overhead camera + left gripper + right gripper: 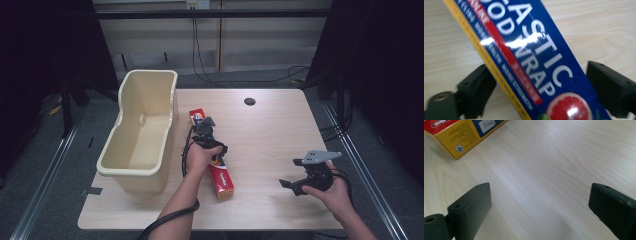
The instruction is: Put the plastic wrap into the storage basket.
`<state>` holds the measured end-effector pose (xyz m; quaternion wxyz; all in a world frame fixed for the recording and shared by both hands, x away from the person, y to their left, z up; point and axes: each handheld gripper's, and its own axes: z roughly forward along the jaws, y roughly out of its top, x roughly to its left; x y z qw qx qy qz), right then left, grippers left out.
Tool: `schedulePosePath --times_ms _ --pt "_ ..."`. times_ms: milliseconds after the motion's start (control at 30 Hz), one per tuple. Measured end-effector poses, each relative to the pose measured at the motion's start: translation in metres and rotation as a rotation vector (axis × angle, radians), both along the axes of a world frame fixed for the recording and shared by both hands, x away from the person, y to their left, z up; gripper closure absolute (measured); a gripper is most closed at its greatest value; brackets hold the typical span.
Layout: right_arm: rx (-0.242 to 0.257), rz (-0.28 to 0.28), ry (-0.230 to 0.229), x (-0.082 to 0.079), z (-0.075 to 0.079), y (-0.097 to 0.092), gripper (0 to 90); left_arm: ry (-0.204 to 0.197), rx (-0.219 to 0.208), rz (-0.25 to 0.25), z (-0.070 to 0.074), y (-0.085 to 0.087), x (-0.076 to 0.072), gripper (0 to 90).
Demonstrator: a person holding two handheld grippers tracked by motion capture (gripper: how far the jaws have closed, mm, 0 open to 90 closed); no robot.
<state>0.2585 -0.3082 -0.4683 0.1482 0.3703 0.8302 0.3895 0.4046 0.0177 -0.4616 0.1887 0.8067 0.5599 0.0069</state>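
Black claws [289, 187], grey three-cornered plate [317, 157], black trailing cable [170, 218], bare forearms.

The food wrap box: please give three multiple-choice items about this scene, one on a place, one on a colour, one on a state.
1. Where does the box lie?
A. inside the bin
B. on the table, right of the bin
C. on the floor

2. Which colour is the bin?
A. cream
B. green
C. black

3. How is the right gripper?
A. shut on the box
B. open over bare table
C. shut on a cable

Key: 1 B, the box rests on the table beside the bin. 2 A, its walls are cream. 3 B, the jaws stand apart with wood between them.
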Motion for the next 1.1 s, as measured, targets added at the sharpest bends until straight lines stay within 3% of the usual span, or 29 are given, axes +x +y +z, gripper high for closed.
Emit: schedulePosePath --times_ms 167,333,533,667,1100 --pt "0.007 0.006 0.002 0.0 0.0 0.0 4.6 0.01 0.031 -0.048 0.005 -0.005 -0.002 26.9" --pt "0.006 0.006 -0.006 0.0 0.0 0.0 4.6 0.022 0.11 -0.102 0.012 -0.007 -0.002 36.8" --pt "0.012 0.008 -0.005 0.0 0.001 -0.001 4.6 0.059 0.15 -0.142 0.016 -0.009 -0.002 39.9" --pt "0.015 0.003 -0.006 0.0 0.001 -0.001 4.6 0.07 0.127 -0.158 0.023 -0.007 0.0 40.3" --pt "0.02 0.003 -0.009 0.0 0.001 -0.001 4.6 0.118 0.132 -0.185 0.058 -0.002 -0.001 41.1"
